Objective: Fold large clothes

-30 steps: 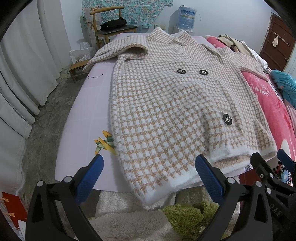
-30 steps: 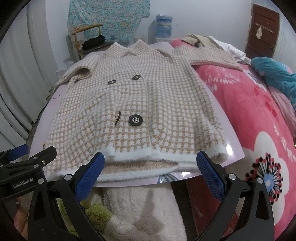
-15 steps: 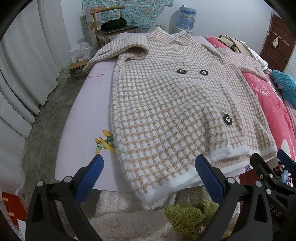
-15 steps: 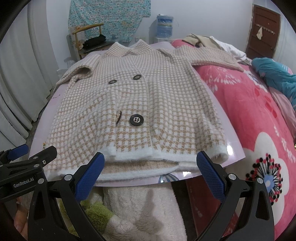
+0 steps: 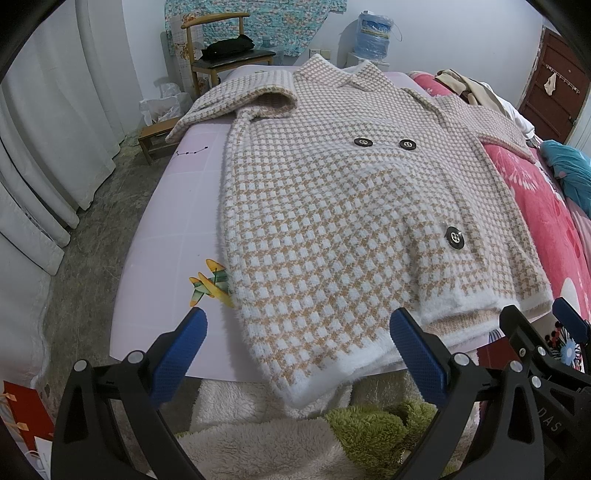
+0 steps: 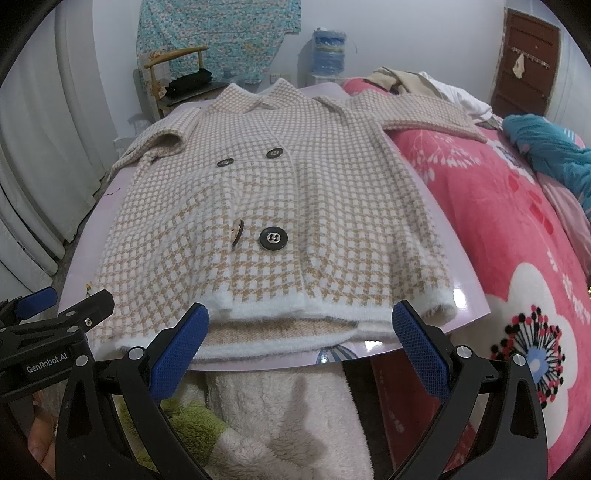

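Note:
A fluffy tan-and-white checked coat (image 5: 340,206) with black buttons lies face up on a pale pink board (image 5: 173,236), sleeves spread; its hem hangs over the near edge. It also shows in the right wrist view (image 6: 295,206). My left gripper (image 5: 299,343) is open and empty, just in front of the hem's left corner. My right gripper (image 6: 301,339) is open and empty, just in front of the hem's middle. The right gripper shows at the right edge of the left wrist view (image 5: 543,354).
A red floral blanket (image 6: 517,236) covers the bed to the right, with a teal garment (image 6: 554,147) on it. A wooden chair (image 5: 225,55) and a water jug (image 5: 375,33) stand at the back. White curtains (image 5: 40,140) hang left. Fluffy cream and green fabric (image 5: 288,439) lies below the board.

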